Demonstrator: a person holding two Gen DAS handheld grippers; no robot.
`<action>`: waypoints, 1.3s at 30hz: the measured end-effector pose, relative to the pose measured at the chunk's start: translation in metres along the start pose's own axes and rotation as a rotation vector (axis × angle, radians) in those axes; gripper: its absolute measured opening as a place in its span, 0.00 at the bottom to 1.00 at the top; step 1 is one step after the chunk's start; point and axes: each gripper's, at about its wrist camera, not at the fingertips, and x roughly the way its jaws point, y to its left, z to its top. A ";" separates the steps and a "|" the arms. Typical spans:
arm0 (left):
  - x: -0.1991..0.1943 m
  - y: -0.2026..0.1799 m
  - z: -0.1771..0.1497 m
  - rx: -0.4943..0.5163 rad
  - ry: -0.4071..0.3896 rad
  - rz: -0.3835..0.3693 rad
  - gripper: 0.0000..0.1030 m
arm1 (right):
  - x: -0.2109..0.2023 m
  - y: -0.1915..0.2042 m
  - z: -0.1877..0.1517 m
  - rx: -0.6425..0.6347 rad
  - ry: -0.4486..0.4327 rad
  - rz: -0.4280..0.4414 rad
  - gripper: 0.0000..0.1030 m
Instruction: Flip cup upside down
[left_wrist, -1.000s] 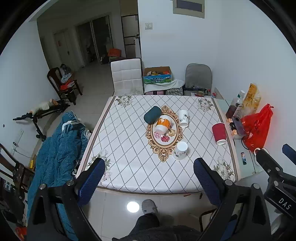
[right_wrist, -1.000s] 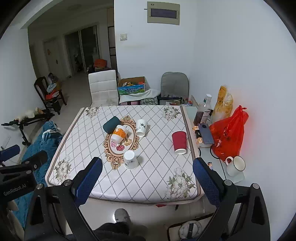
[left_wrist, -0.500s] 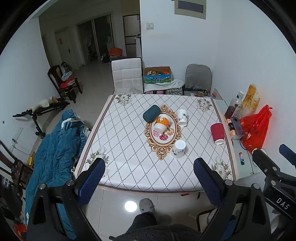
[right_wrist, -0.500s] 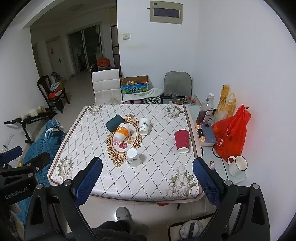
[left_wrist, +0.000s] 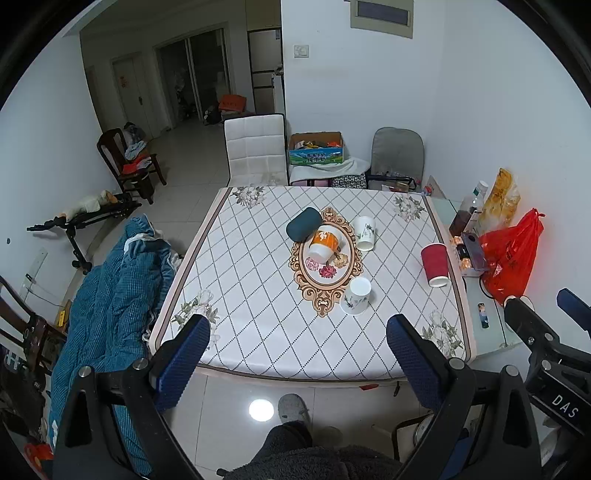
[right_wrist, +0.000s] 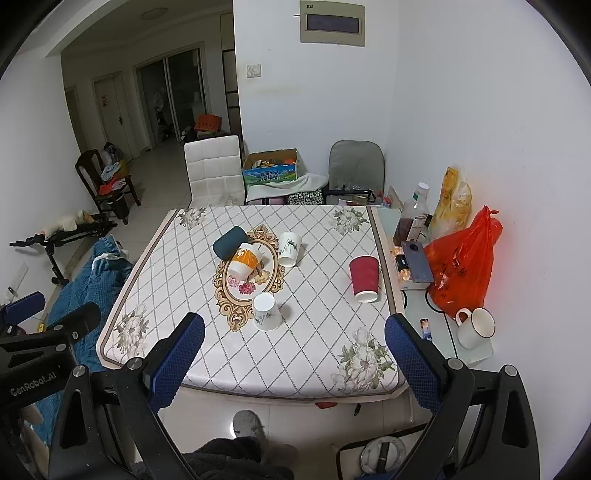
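Observation:
Several cups stand upside down on the patterned table: a red paper cup at the right, a white floral cup nearest me, another white floral cup further back, an orange and white cup on the oval mat, and a dark teal cup lying on its side. My left gripper and right gripper are both open and empty, held high in front of the table's near edge.
A side shelf at the right holds a red plastic bag, a bottle, a phone and a white mug. A white chair and grey chair stand behind the table. A blue blanket lies at the left.
Both grippers have drawn back and up from the table, so it looks smaller and further off. Nothing on the table has moved.

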 end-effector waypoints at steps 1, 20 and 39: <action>0.000 0.000 0.000 -0.001 0.000 0.000 0.95 | 0.000 0.000 -0.001 -0.001 -0.001 0.001 0.97; 0.000 -0.001 0.000 -0.005 -0.002 0.005 0.95 | -0.005 0.000 -0.010 0.006 -0.004 0.001 0.97; -0.003 -0.004 -0.003 0.000 -0.002 0.008 0.95 | -0.007 -0.005 -0.017 0.025 -0.002 0.001 0.97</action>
